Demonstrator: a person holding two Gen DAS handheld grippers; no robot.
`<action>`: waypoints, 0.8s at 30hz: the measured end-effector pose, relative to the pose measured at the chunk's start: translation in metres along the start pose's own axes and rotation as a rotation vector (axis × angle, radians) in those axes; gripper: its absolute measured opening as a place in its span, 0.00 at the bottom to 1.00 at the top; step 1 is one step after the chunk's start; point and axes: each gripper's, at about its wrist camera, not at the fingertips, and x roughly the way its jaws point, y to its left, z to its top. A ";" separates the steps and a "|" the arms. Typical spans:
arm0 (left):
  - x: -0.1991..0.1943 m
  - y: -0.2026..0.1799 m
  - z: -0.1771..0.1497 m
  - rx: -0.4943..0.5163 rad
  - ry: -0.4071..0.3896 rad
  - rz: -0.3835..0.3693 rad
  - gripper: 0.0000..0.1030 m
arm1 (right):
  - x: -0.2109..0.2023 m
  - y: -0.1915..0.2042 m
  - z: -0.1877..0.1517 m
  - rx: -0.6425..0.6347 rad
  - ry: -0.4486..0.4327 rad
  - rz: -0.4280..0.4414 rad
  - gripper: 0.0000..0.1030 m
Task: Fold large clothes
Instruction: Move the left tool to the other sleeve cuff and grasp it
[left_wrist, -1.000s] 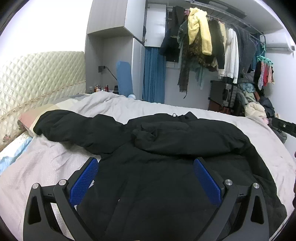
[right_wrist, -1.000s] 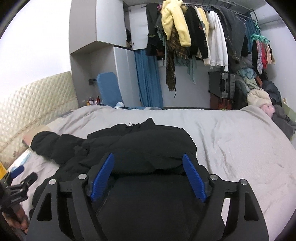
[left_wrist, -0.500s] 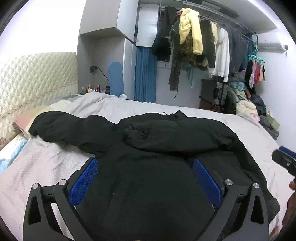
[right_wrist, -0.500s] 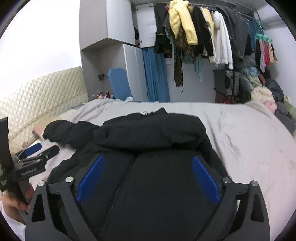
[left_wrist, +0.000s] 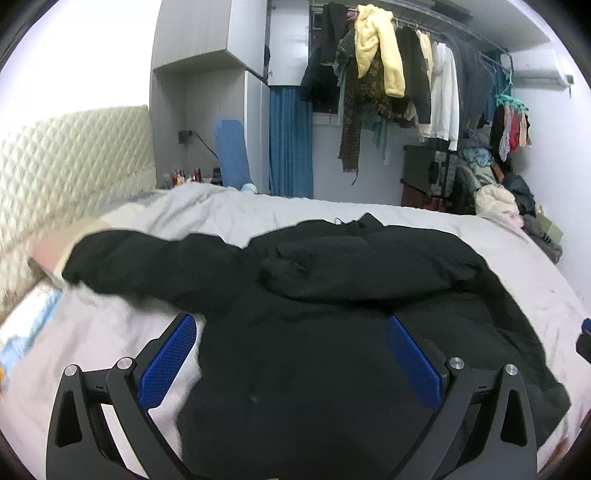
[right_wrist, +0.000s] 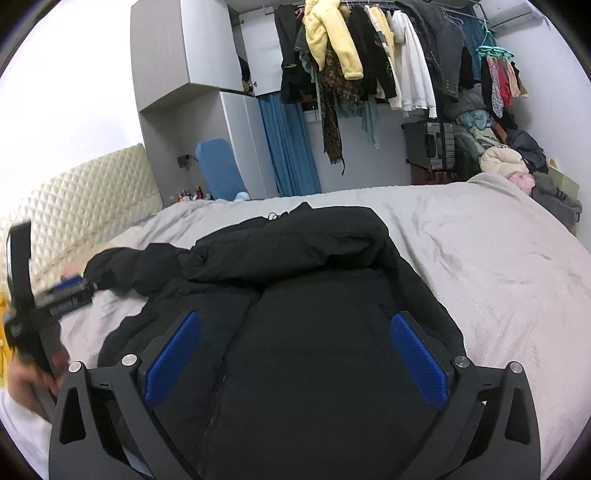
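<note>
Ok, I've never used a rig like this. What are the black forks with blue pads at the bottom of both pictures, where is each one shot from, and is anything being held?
No robot arm here: a person holds a two-finger tool in each hand, each with a camera looking along its fingers. One picture is from the left gripper, the other from the right gripper. The blue pads are the fingers. A black jacket lies spread on the grey bed cover, one sleeve stretched toward the headboard, the other folded across the chest. Both grippers are open over it and hold nothing; the right one's fingers have just been opening.
</note>
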 end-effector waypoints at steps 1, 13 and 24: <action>0.004 0.009 0.007 -0.007 0.007 -0.006 1.00 | 0.001 0.001 -0.001 -0.004 0.004 0.001 1.00; 0.127 0.216 0.058 -0.300 0.148 0.064 1.00 | 0.014 -0.001 -0.006 0.022 0.042 0.009 1.00; 0.196 0.382 0.008 -0.718 0.117 0.143 0.99 | 0.046 0.019 -0.005 0.002 0.145 -0.024 1.00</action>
